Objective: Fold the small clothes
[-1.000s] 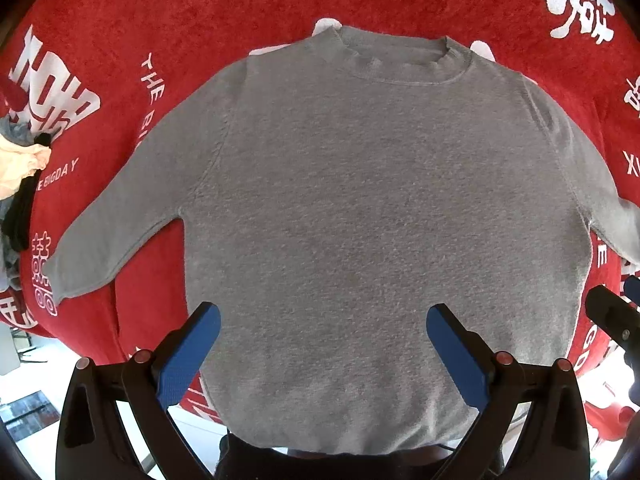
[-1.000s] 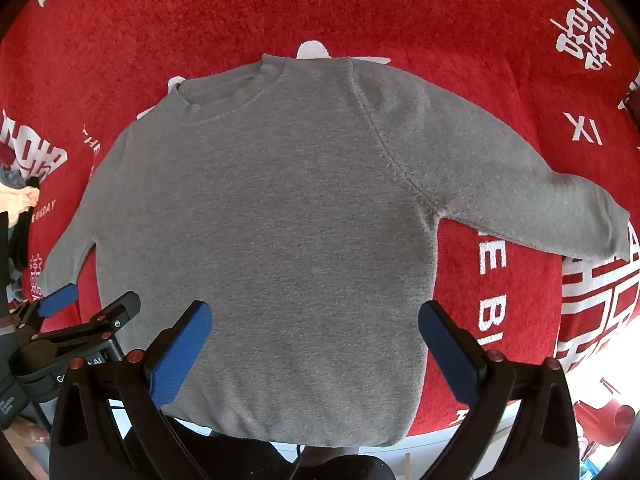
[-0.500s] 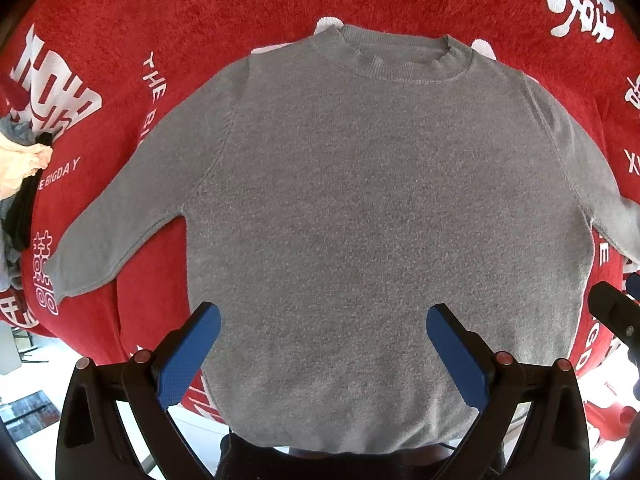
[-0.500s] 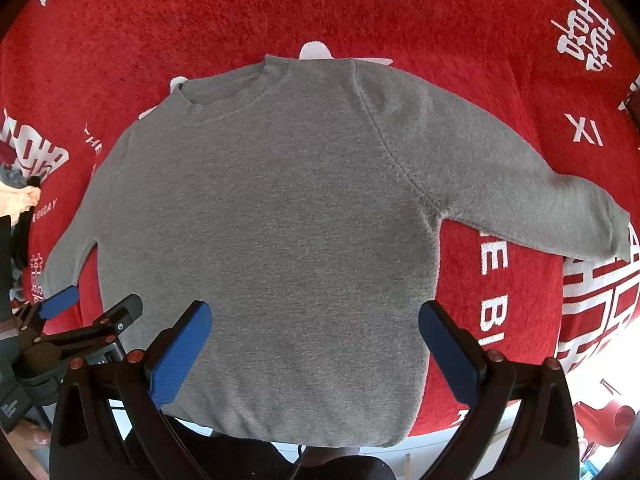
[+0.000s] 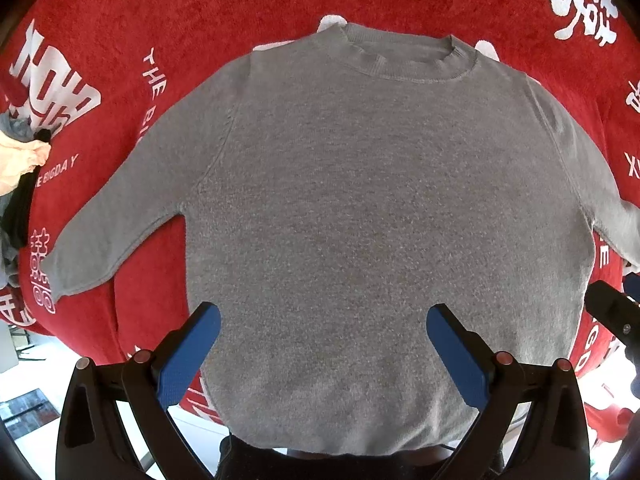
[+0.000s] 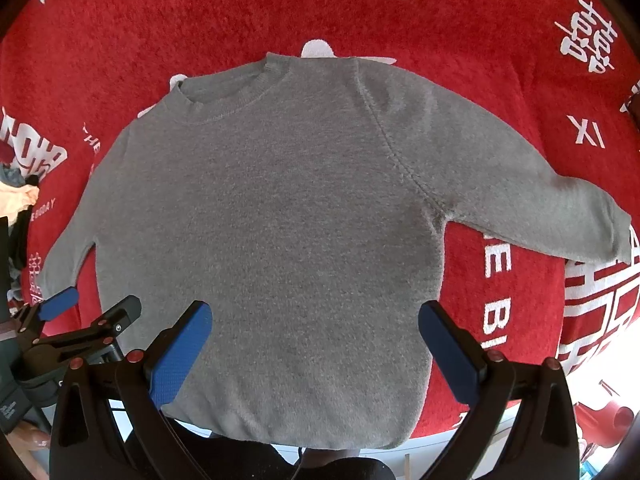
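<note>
A small grey sweater (image 5: 360, 208) lies flat and spread on a red cloth (image 5: 200, 8), collar away from me, both sleeves out to the sides. It also shows in the right wrist view (image 6: 280, 220). My left gripper (image 5: 323, 332) is open and empty, hovering over the sweater's lower part near the hem. My right gripper (image 6: 315, 330) is open and empty, also over the lower part, more to the right. The left gripper (image 6: 92, 308) shows at the lower left of the right wrist view.
The red cloth with white lettering (image 6: 496, 280) covers the table. A pile of other clothes (image 5: 16, 160) lies at the far left edge. The table's front edge (image 5: 188, 416) runs just below the sweater's hem. A red object (image 6: 612, 416) sits below at the right.
Both grippers have shifted slightly forward over the sweater; the sweater has not moved and both stay open.
</note>
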The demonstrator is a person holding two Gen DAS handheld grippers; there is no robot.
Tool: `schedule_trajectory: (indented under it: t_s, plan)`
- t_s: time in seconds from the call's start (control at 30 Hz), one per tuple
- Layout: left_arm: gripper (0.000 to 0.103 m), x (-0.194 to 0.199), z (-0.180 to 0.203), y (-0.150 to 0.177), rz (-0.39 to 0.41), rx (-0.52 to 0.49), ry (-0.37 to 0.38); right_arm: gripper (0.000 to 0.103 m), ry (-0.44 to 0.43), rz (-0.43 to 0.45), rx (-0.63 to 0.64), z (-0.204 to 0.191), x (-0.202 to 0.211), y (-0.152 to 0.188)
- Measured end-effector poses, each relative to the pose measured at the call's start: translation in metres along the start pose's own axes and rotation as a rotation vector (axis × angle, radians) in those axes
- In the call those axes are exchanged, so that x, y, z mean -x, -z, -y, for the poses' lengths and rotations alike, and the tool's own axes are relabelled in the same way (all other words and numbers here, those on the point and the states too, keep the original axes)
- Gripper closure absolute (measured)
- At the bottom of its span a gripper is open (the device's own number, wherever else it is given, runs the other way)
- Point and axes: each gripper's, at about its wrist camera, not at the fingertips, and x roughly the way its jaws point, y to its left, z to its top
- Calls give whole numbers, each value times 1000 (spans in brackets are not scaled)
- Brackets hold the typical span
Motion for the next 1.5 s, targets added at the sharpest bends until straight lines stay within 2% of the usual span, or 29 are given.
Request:
schedule_trajectory:
  t_s: [1.5]
  plan:
    - [0,-9,-42,1,4,79,86,0,55,-30,91,-44,-11,-7]
